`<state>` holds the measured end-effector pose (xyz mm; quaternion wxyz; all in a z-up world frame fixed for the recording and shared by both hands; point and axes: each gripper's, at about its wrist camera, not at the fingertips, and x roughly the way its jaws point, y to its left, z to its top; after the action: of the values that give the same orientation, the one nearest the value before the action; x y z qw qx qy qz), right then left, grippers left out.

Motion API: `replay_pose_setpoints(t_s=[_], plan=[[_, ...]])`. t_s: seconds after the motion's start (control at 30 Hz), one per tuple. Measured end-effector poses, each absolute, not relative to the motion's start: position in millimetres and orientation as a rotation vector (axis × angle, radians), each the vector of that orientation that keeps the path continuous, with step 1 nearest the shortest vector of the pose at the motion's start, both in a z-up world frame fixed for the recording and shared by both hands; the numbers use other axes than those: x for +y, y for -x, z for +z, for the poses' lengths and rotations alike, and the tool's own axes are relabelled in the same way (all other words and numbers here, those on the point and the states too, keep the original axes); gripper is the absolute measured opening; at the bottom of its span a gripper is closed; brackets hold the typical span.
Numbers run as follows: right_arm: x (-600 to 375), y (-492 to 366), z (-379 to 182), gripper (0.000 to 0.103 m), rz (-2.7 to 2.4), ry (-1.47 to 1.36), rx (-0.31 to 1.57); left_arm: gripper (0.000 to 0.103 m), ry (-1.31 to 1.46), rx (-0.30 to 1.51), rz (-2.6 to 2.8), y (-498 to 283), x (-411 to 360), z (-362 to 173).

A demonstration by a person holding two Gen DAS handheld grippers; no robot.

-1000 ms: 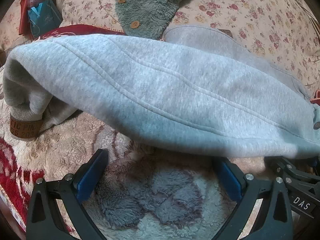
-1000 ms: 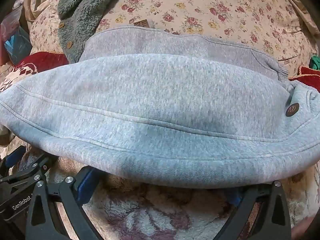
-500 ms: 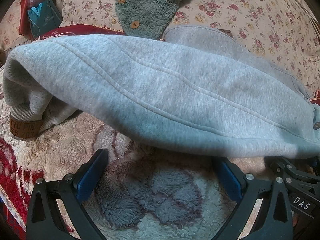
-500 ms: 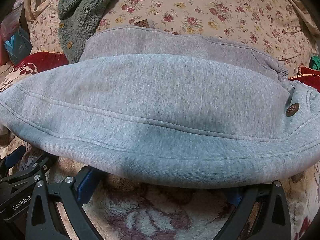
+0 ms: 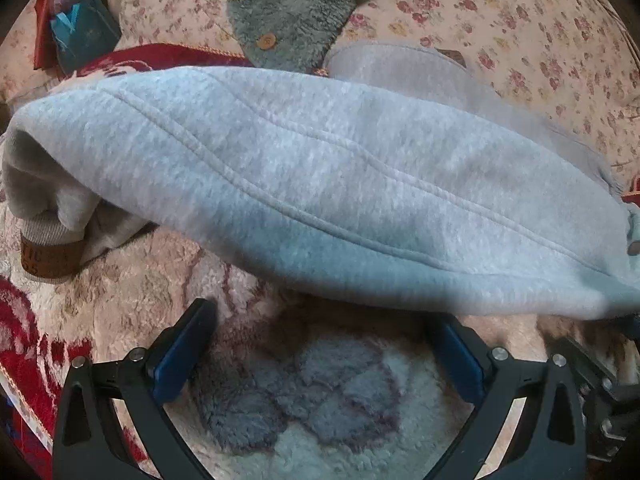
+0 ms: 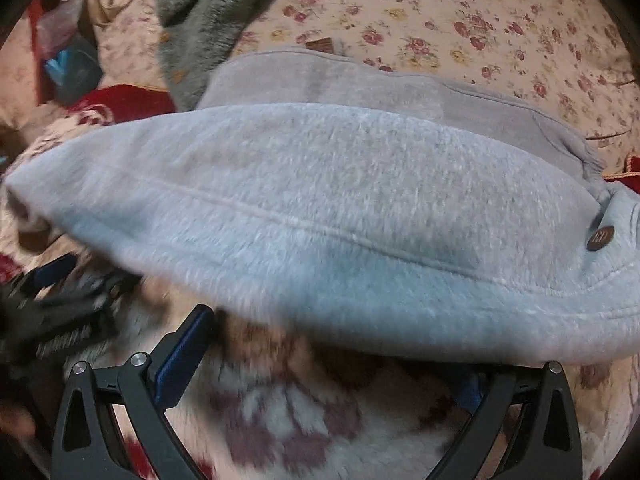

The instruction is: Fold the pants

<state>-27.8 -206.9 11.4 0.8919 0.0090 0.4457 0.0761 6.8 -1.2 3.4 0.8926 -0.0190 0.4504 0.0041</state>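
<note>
The light grey fleece sweatpants (image 5: 320, 184) lie folded lengthwise across a plush cream-and-red patterned blanket (image 5: 132, 280) on the bed, stretching from a ribbed cuff with a brown label (image 5: 48, 258) at the far left to a small round brown badge (image 6: 599, 238) at the right end. A second grey layer shows along the far edge, beside a grey-green fuzzy garment with wooden buttons (image 5: 296, 8) that rests on the floral bedcover (image 5: 540, 40). The left gripper (image 5: 320, 336) sits just near of the pants' folded edge with its blue-padded fingers (image 5: 184, 348) spread wide and nothing between them; the right one of the pair reaches under the overhanging fleece. The right gripper (image 6: 332, 356) is likewise spread wide and empty, its right finger hidden beneath the hem, and its view is blurred as though in motion. The next fold probably needs both grippers to catch the thick near edge. The likely trouble is a pinch that takes only the top layer, so the lower leg stays behind and the fold skews; the plush blanket could also be caught with the fleece, or the loose cuff end could slide out.
</note>
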Motion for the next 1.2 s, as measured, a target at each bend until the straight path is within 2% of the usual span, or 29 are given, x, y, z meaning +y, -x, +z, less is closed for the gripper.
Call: replay_pose_setpoints(t_s=[0.1,0.23,0.5,0.7,1.2], plan=[[-219,46,23,0.103,0.2,-0.041,0.905,0.103,0.046,0.964,0.013,0,-1,11],[-238,63,40,0.102,0.237,-0.025,0.89,0.103,0.051,0.874,0.02,23,-9,35],[-281,82,69,0.103,0.166,-0.055,0.829,0.103,0.079,0.807,0.022,49,-31,65],[-312,84,71,0.103,0.075,-0.129,0.835,0.103,-0.024,0.722,-0.021,64,-56,69],[-331,86,65,0.103,0.01,-0.196,0.877,0.103,-0.07,0.731,-0.071,64,-69,64]])
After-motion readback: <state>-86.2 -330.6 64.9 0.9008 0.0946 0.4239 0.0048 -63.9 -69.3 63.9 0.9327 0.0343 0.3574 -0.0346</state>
